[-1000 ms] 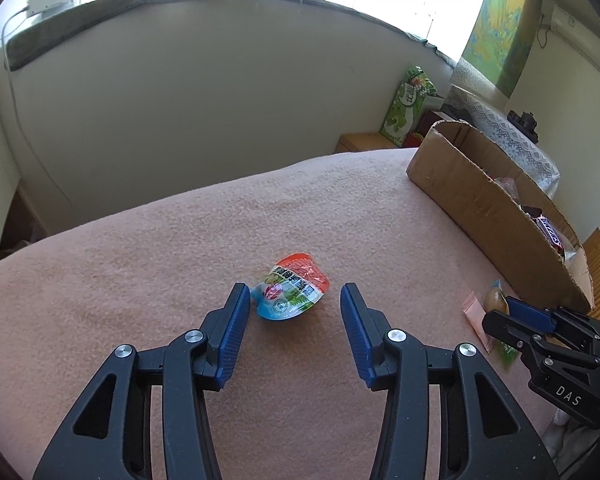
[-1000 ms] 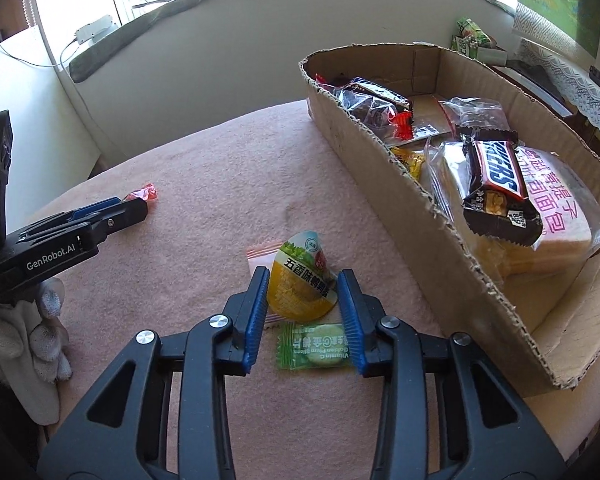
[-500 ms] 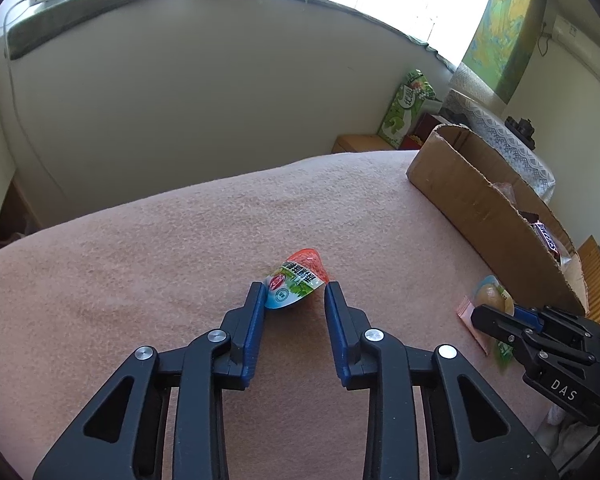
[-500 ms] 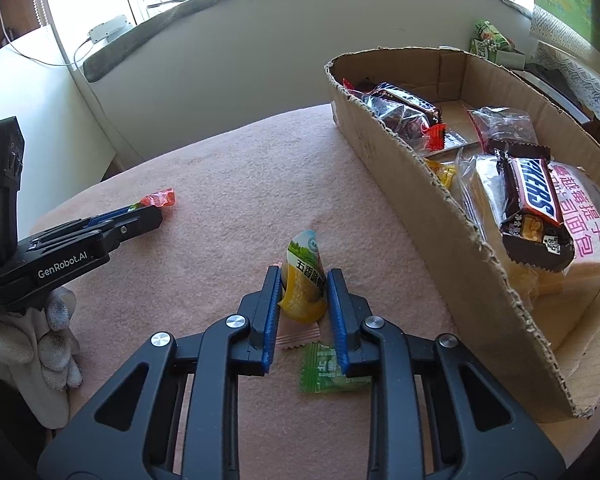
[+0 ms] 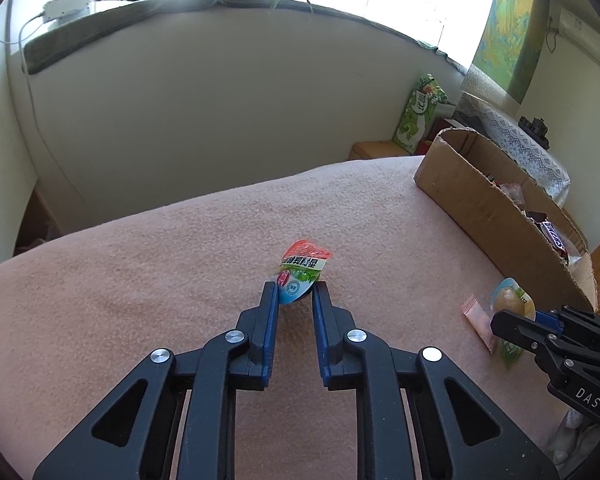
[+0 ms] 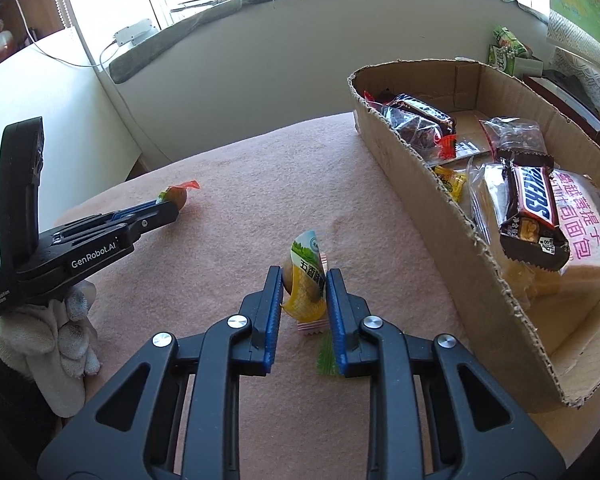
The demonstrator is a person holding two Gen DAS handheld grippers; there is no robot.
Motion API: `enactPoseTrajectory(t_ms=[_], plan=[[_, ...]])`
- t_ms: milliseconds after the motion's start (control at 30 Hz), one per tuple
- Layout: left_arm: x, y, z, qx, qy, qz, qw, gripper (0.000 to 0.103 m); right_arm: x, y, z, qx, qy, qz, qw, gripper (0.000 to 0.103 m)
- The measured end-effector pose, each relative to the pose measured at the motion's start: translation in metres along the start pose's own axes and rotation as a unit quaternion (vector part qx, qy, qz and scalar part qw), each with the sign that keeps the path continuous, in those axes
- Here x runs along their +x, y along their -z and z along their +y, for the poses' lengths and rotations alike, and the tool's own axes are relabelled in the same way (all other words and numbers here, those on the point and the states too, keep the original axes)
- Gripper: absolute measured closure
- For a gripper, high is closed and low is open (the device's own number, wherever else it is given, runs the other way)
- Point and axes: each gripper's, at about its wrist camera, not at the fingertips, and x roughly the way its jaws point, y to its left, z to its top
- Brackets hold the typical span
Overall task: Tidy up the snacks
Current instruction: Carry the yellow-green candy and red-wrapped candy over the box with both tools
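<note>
- Pads of my left gripper [image 5: 295, 294] had just been closing and pinched the red packet [image 5: 302, 270] on the blanket [image 5: 140, 264].
- My right gripper [image 6: 303, 288] clamped the yellow packet [image 6: 306, 284] beside the box [image 6: 452, 236].

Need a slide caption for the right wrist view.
Right gripper clamps a yellow egg-snack pouch beside the snack-filled cardboard box.
</note>
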Motion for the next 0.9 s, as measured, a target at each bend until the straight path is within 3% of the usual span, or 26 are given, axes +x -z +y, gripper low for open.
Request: enactPoseTrajectory(t_ms=[300, 900], plan=[[-0.031, -0.002, -0.026, -0.001, -0.007, -0.028, 0.9996, 0.088, -0.025, -0.003, 0.003, -0.028, -0.024, -0.017, 0.999, 0.081], [-0.061, -0.009, -0.105, 0.015, 0.022, -0.062, 0.9977, 0.088, -0.085, -0.009, -0.031, -0.037, -0.062, -0.052, 0.996, 0.081]])
